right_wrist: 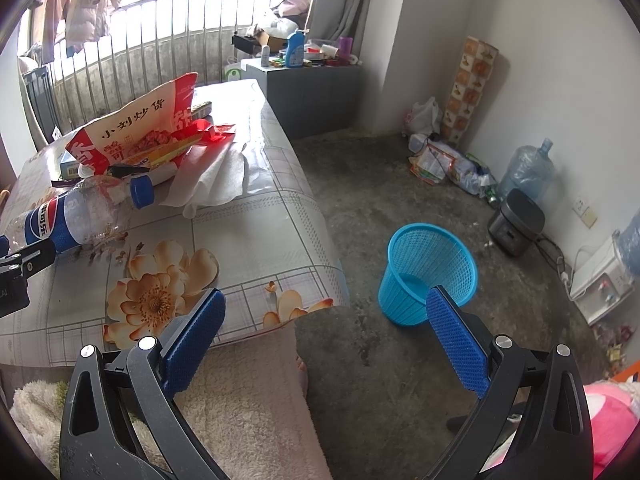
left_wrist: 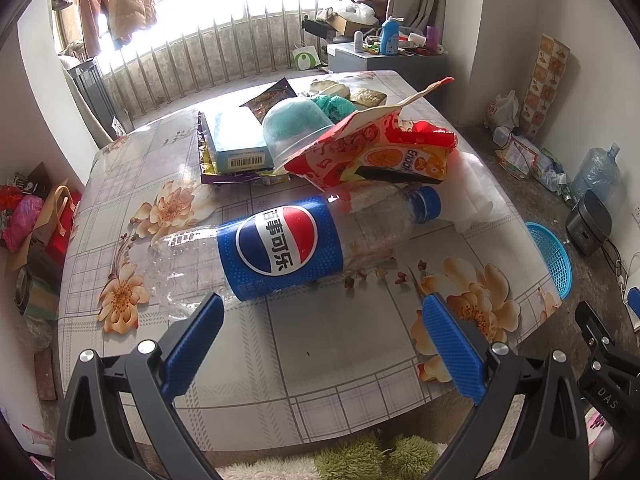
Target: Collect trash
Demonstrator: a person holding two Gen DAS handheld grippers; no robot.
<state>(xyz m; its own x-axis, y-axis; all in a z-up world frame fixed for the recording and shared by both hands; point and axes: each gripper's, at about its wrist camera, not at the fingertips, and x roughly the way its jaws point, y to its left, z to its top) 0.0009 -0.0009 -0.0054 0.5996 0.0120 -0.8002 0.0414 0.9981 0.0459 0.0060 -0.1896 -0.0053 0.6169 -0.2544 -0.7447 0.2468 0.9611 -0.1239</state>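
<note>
An empty Pepsi bottle (left_wrist: pixel 280 248) (right_wrist: pixel 80 216) lies on its side on the floral table (left_wrist: pixel 340 352), its blue cap pointing right. My left gripper (left_wrist: pixel 322 308) stands open just in front of the bottle, touching nothing. Behind the bottle lie red snack bags (left_wrist: pixel 372 152) (right_wrist: pixel 136 136), a clear dome lid (left_wrist: pixel 296 128), a blue box (left_wrist: pixel 236 140) and a white napkin (left_wrist: pixel 472 192) (right_wrist: pixel 216 180). My right gripper (right_wrist: pixel 326 304) hangs open and empty past the table's right edge, above the floor. A blue mesh bin (right_wrist: pixel 428 272) (left_wrist: pixel 552 256) stands on the floor just beyond it.
The table's right edge (right_wrist: pixel 320 220) drops to grey concrete floor. A rice cooker (right_wrist: pixel 516 220), water jugs (right_wrist: pixel 528 168) and loose bags line the right wall. A fluffy cream cloth (right_wrist: pixel 248 408) covers a person's lap below the table. Bags crowd the floor at the left (left_wrist: pixel 28 216).
</note>
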